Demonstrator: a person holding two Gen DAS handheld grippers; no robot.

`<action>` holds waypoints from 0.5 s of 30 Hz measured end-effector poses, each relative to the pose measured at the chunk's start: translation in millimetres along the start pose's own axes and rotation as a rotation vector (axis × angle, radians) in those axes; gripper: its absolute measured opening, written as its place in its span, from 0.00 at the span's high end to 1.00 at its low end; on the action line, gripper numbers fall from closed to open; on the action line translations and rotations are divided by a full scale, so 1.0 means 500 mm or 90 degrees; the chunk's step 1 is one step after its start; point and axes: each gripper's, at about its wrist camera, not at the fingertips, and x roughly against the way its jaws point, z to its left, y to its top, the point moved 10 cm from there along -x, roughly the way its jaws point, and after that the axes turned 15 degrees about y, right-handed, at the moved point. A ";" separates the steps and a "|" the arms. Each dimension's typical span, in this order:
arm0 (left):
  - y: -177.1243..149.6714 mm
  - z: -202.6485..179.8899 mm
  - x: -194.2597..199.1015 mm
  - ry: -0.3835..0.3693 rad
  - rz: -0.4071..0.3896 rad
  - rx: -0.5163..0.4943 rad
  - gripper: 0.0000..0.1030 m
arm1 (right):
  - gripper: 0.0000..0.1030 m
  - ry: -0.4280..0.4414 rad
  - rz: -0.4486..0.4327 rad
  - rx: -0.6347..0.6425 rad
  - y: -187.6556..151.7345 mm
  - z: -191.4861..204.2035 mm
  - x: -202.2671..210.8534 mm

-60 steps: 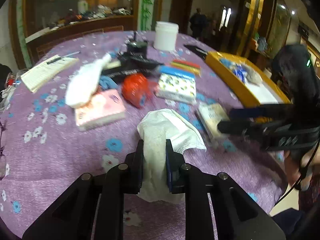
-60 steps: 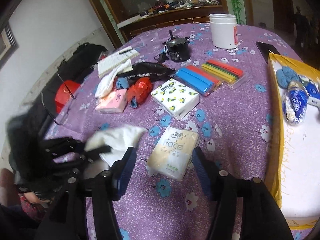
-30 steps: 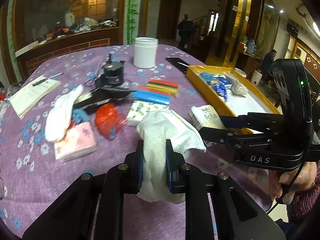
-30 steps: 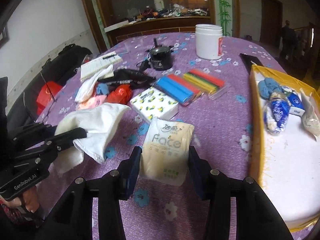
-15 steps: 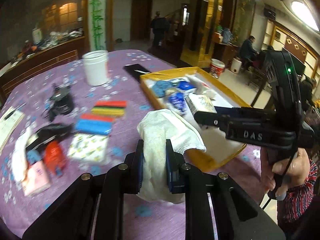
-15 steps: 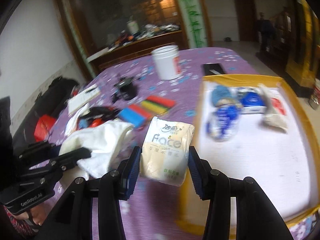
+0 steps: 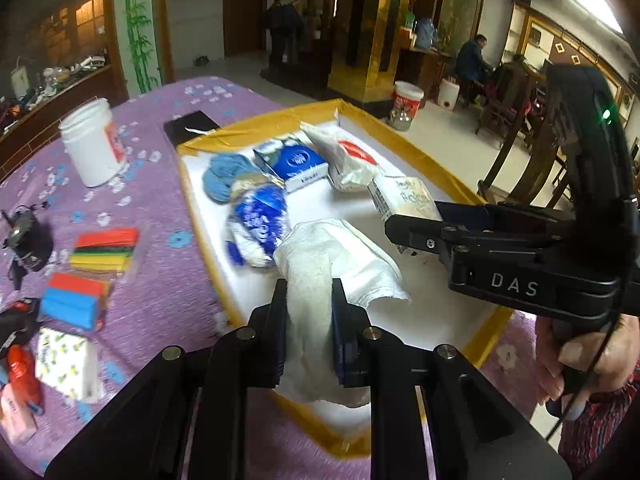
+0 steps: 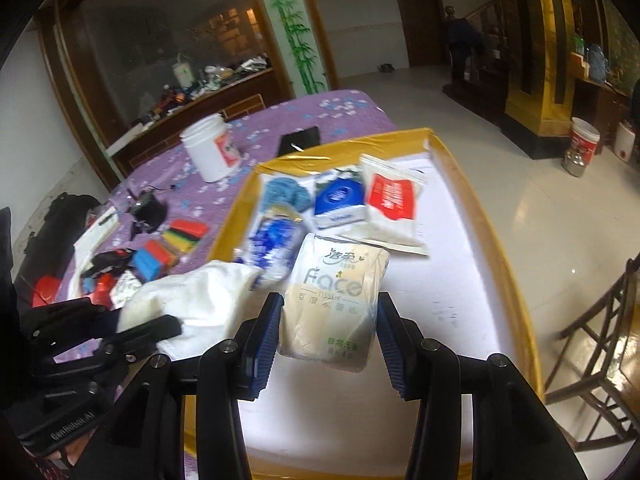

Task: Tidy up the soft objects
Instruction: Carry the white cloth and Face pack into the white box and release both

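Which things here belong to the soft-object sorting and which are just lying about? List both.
Job:
white cloth in left gripper
beige Face tissue pack in right gripper
yellow-rimmed white tray
blue knitted ball
lemon-print tissue pack

Lying about:
white plastic jar
coloured clay sticks
black phone

The white towel [image 7: 320, 276] is nubby terry cloth, matt. The tissue pack [image 8: 334, 296] wears thin, glossy plastic film that crinkles. The tray [image 8: 476, 216] has a shiny yellow taped rim and a smooth white floor. The purple tablecloth [image 7: 160, 272] looks soft, printed fabric.
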 end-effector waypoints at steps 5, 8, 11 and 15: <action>0.001 -0.020 -0.030 -0.001 0.014 0.001 0.85 | 0.53 -0.011 0.018 -0.024 -0.007 -0.041 -0.020; 0.003 -0.031 -0.042 -0.003 0.018 -0.002 0.85 | 0.53 -0.014 0.026 -0.031 -0.010 -0.052 -0.030; 0.003 -0.041 -0.047 -0.004 0.017 -0.005 0.85 | 0.53 -0.014 0.030 -0.037 -0.011 -0.057 -0.036; 0.001 -0.048 -0.054 -0.006 0.016 -0.011 0.83 | 0.50 -0.020 0.031 -0.044 -0.009 -0.066 -0.042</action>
